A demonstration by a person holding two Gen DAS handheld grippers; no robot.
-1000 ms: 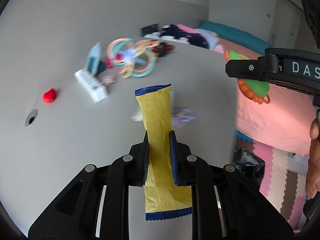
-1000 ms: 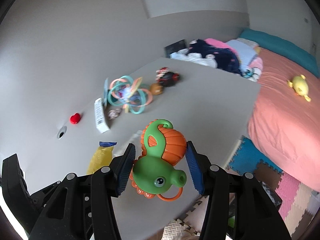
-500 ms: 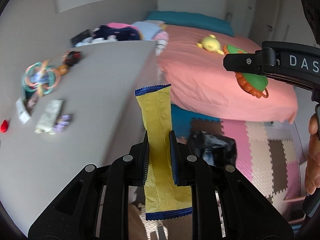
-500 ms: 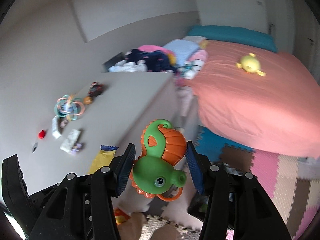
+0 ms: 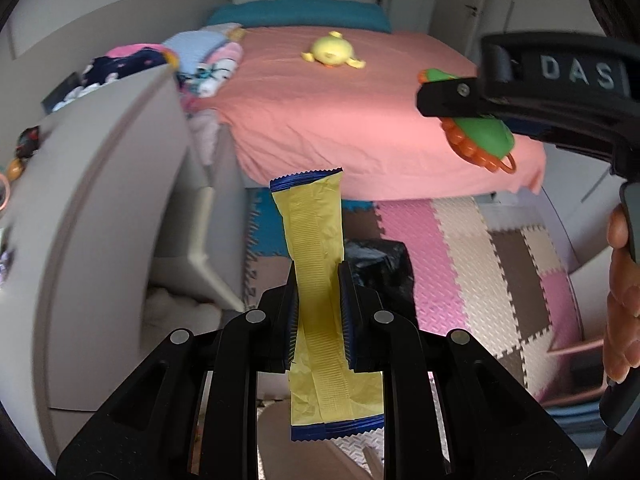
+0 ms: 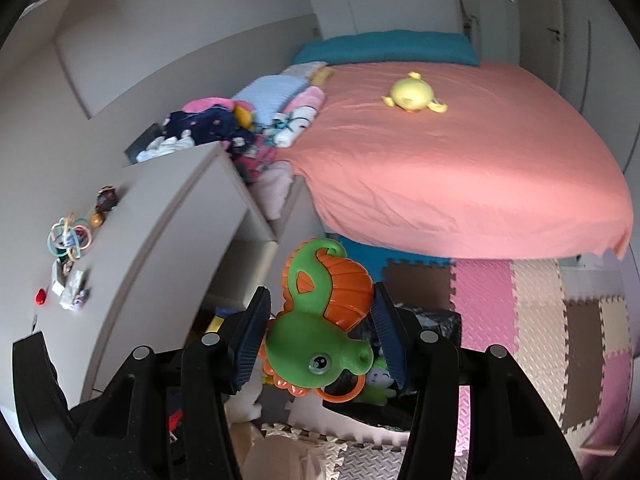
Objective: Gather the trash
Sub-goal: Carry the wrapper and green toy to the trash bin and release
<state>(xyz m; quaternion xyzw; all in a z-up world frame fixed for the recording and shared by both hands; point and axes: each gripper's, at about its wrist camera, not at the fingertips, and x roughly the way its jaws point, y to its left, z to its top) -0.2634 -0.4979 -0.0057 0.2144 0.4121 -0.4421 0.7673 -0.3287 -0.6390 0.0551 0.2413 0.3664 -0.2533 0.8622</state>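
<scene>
Left tongs pinched on a yellow wrapper with blue crimped ends; the pads press it at mid-length, one end sticking up and forward, the other hanging below the jaws toward the camera. Wrapper is flat, creased, and off every support, held in the air over the floor. Right tongs clamp a green and orange seahorse toy between blue ribbed pads, jaws about half spread around its body; the head with the eye points down toward the camera, the curled tail points up. From the left wrist view the same toy shows at upper right under the black right tool, with fingers of a hand at the right edge. Both tools point down and out past the edge of the grey surface, which lies to the left and carries a ring rattle, a small red item, and crumpled bits that are too blurred to identify. Beyond: a bed with a salmon sheet, a yellow plush toy on it, a pile of clothes at its near corner. Foam puzzle mat covers the floor. A black bag sits on the mat directly behind the wrapper, below the bed edge; its contents cannot be told from the left view.
</scene>
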